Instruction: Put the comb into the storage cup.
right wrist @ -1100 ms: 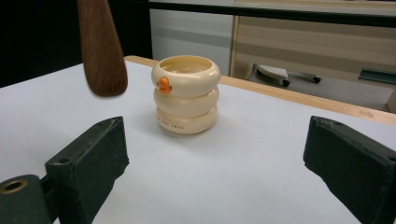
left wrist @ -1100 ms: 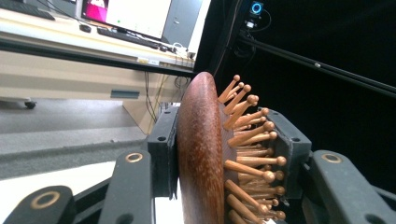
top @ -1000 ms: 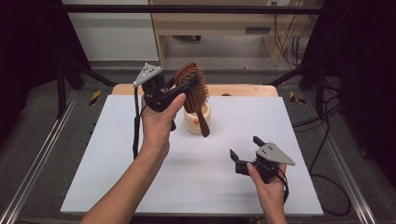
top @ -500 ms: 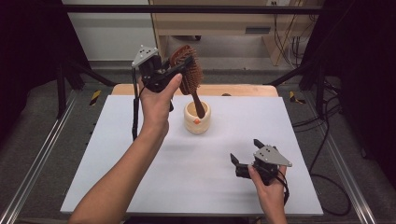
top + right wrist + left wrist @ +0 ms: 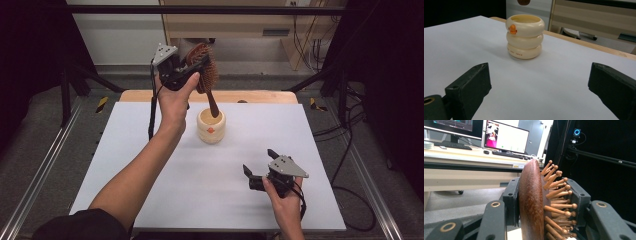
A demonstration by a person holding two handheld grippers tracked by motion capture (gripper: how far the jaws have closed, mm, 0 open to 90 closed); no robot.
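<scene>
**Over the cup: hairbrush held aloft by the left gripper**

Above the far middle of the white table [image 5: 150, 165], the left gripper [image 5: 192, 67] is raised in the person's left hand [image 5: 175, 100]. A wooden hairbrush [image 5: 206, 75] is clamped between its jaws at the head. From the left gripper view, the smooth brown back of the hairbrush [image 5: 531, 200] is pressed against one jaw pad, and the round-tipped wooden bristles are pressed against the other. The brush is hung head-up, handle pointing down; from the high view the handle tip is seen over the mouth of the cream cup [image 5: 210, 126]. Whether the tip is inside the rim or just above it cannot be told.

The cup is stood upright on the table, ribbed in three rounded rings, with an orange mark on the top ring [image 5: 525, 36]. It is untouched by either gripper.

Near the table's front right, the right gripper [image 5: 260, 170] is held low in the right hand [image 5: 285, 200]. Its jaws are spread wide with nothing between them, aimed toward the cup and well apart from it.
</scene>
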